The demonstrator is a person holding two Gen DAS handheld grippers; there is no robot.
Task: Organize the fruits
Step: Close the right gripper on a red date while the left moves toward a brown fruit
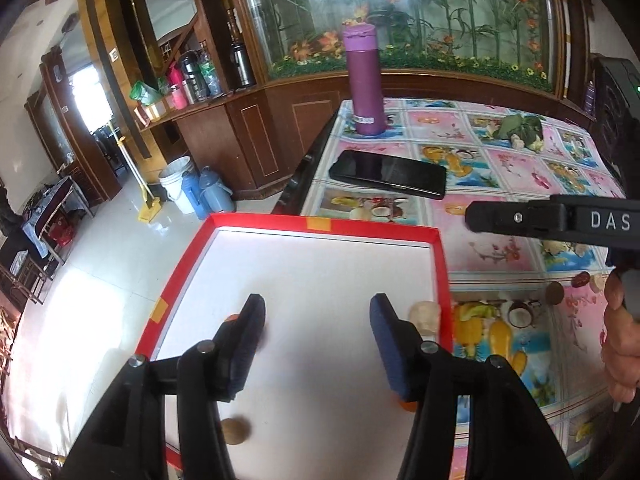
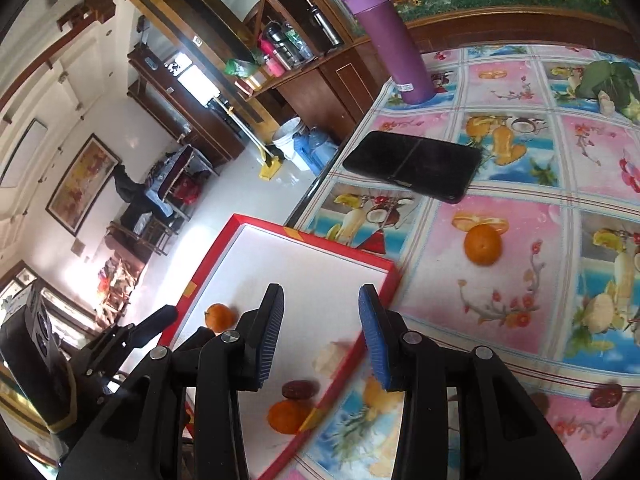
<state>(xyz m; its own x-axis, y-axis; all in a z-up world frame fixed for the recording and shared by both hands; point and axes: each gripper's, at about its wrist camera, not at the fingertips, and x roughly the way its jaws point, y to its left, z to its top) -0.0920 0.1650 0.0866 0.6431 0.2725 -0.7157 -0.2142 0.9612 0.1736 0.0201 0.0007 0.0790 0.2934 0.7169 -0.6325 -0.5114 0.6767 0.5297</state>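
Tablecloth-covered table [image 2: 520, 240]: tray [image 2: 390, 266], phone [image 2: 416, 166], orange [image 2: 482, 245]

Both views ride on hand-held grippers, each looking forward and down along its 2 fingers. The left wrist view sits close above the red-rimmed tray [image 1: 438, 264], facing the purple bottle [image 1: 364, 80] at 12 o'clock. The right wrist view hangs over the tray's [image 2: 390, 280] right rim (more tilted), bottle [image 2: 394, 40] toward 1 o'clock. Both share tray, black phone [image 1: 388, 174] [image 2: 416, 164] and fruit-print tablecloth [image 1: 516, 168] [image 2: 540, 220].
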